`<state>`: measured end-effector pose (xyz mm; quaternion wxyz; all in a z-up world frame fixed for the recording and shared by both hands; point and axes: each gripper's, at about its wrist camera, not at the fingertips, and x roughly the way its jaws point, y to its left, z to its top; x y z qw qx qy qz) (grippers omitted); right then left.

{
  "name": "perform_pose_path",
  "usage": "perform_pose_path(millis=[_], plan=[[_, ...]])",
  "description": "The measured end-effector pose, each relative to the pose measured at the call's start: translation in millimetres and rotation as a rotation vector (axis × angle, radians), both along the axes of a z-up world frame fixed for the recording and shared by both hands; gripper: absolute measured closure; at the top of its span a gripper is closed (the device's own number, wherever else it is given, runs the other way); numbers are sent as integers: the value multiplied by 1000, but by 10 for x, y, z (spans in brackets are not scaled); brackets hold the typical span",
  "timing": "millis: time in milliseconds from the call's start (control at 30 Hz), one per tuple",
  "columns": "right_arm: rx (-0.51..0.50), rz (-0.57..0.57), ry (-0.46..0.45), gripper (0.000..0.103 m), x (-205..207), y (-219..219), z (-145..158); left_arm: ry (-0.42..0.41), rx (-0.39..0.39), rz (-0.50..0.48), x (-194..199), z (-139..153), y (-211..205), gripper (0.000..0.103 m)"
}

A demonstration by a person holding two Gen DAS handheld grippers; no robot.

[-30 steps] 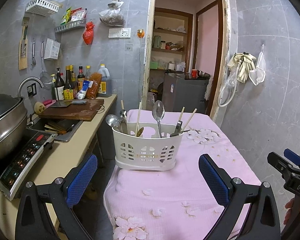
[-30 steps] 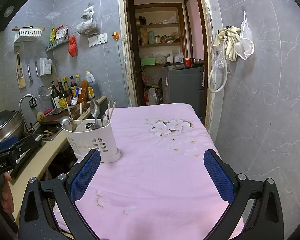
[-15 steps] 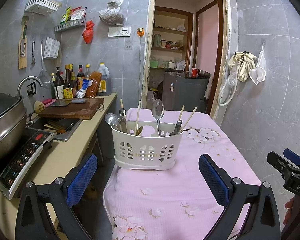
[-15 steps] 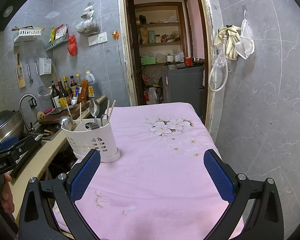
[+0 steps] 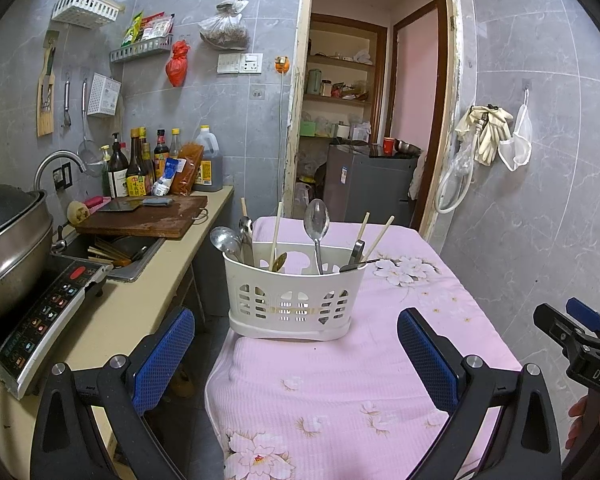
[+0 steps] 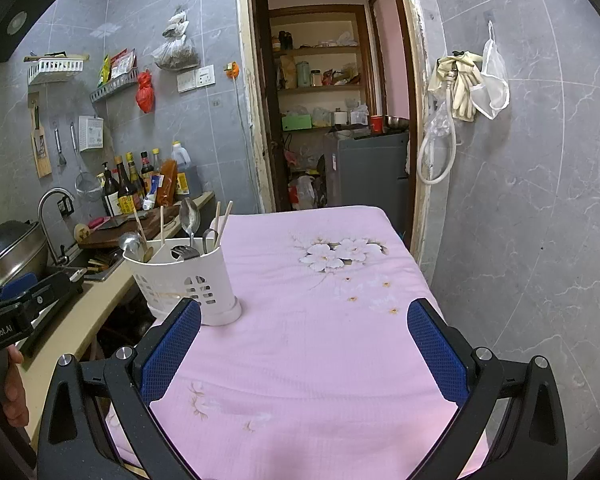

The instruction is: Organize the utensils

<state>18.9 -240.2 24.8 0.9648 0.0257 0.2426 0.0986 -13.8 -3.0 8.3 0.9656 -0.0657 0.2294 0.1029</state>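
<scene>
A white slotted utensil caddy (image 5: 292, 300) stands on the left part of the pink flowered tablecloth (image 5: 420, 320); it also shows in the right wrist view (image 6: 184, 280). Spoons (image 5: 316, 220), a ladle (image 5: 224, 240), chopsticks (image 5: 276, 224) and other utensils stand upright in it. My left gripper (image 5: 296, 344) is open and empty, just in front of the caddy. My right gripper (image 6: 304, 340) is open and empty, above the cloth to the right of the caddy. Each gripper shows at the edge of the other's view.
A counter (image 5: 140, 308) runs along the left with an induction cooker (image 5: 40, 320), a pot (image 5: 8, 248), a sink (image 5: 116, 252), a cutting board (image 5: 148, 220) and bottles (image 5: 140, 164). A tiled wall (image 5: 540, 220) is to the right. A doorway (image 5: 364, 140) opens behind the table.
The left wrist view has drifted slightly, so the caddy sits a little higher in it. Both grippers stay open and empty.
</scene>
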Motion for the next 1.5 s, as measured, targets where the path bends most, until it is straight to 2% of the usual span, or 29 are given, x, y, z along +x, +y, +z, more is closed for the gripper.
perform_pose_path(millis=[1500], plan=[[-3,7,11,1,53,62,-7,4,-5,3,30,-18,23,1]])
